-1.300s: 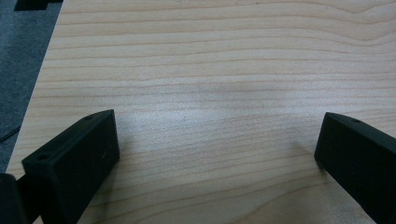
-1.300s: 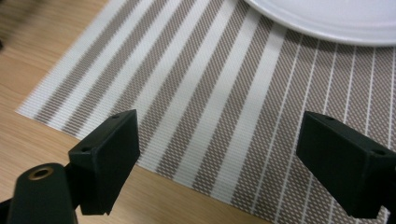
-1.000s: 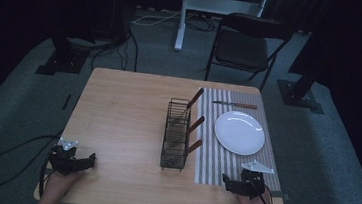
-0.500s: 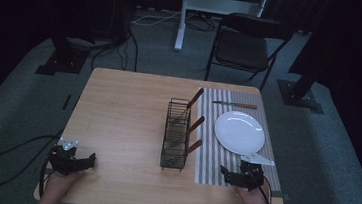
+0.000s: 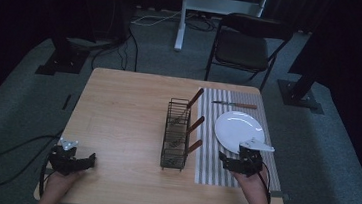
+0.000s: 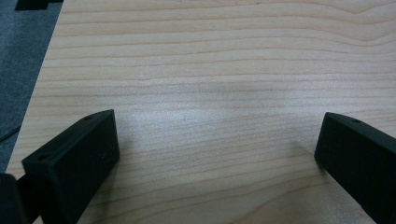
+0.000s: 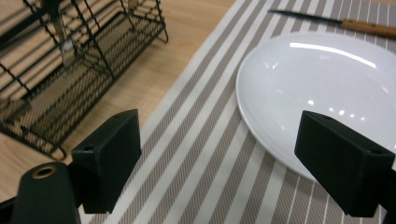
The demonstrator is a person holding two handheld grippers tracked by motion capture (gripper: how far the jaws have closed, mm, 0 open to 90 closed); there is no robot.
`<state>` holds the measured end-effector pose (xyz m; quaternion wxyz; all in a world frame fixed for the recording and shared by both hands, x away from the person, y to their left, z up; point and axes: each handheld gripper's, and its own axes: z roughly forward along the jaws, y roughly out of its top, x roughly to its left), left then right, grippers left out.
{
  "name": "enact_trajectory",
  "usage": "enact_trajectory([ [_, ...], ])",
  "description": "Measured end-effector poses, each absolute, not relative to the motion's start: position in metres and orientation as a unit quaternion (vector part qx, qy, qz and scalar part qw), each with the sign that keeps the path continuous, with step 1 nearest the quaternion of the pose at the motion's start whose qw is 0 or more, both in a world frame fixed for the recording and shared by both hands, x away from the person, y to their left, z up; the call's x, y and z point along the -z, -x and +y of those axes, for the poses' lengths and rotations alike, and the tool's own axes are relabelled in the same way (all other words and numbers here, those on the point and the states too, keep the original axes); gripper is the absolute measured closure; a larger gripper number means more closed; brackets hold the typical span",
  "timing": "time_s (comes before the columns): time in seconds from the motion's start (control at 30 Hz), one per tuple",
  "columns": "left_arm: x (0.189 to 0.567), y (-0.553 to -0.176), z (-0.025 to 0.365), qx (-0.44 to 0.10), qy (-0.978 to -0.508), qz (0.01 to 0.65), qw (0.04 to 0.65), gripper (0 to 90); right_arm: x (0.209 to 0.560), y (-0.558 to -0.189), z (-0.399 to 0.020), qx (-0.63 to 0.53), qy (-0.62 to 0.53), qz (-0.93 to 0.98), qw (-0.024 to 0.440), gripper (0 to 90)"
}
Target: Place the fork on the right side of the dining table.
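Note:
A black wire rack stands mid-table with three wooden-handled utensils leaning out of it. To its right, a white plate rests on a striped mat, with a wooden-handled knife lying beyond it. My right gripper hovers open over the mat at the plate's near edge. In the right gripper view its jaws stand wide apart with nothing between them, the plate ahead to the right and the rack to the left. My left gripper is open at the near left corner, over bare wood.
The wooden table has bare room left of the rack. A black chair and a white stand leg are on the floor beyond the table. A cable trails off the left side.
My right gripper has moved away from the person, up the striped mat to the plate's near edge. The left gripper has stayed put.

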<state>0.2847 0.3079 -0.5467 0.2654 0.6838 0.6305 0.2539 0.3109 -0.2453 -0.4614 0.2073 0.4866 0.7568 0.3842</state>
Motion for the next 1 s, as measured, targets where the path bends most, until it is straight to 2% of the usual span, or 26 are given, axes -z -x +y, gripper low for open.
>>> enact_trajectory([
  [1.0,0.547,-0.285,0.308,-0.254,-0.684,0.63,0.267,0.2,0.422,-0.374,-0.219,-0.41,-0.462,0.757,0.213,15.2],
])
